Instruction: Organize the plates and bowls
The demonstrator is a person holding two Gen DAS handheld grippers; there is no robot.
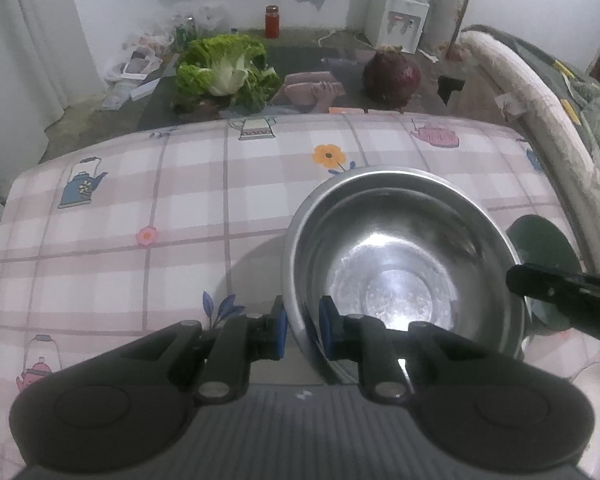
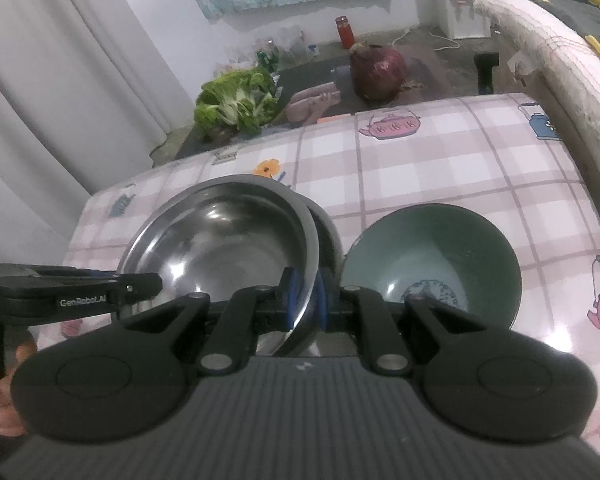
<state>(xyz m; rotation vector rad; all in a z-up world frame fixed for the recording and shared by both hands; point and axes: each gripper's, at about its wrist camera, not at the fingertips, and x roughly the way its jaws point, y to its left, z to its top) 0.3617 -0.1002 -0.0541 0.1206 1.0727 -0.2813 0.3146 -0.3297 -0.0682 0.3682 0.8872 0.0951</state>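
A large steel bowl (image 1: 400, 256) sits on the checked tablecloth (image 1: 140, 200), nested over another steel bowl (image 2: 328, 236) whose rim shows behind it. My left gripper (image 1: 303, 330) is shut on the large bowl's near-left rim. My right gripper (image 2: 307, 304) is shut on the same bowl's right rim (image 2: 220, 236). A green ceramic bowl (image 2: 432, 264) stands just right of the steel bowls; it also shows in the left wrist view (image 1: 540, 248). The right gripper's finger (image 1: 560, 288) appears at the right of the left wrist view.
A white dish (image 1: 596, 392) peeks in at the near right table corner. Beyond the table's far edge lie a lettuce head (image 1: 224, 72), a red cabbage (image 1: 392, 76), a red jar (image 1: 272, 22) and a water dispenser (image 1: 400, 20). A padded bed edge (image 2: 552, 40) runs along the right.
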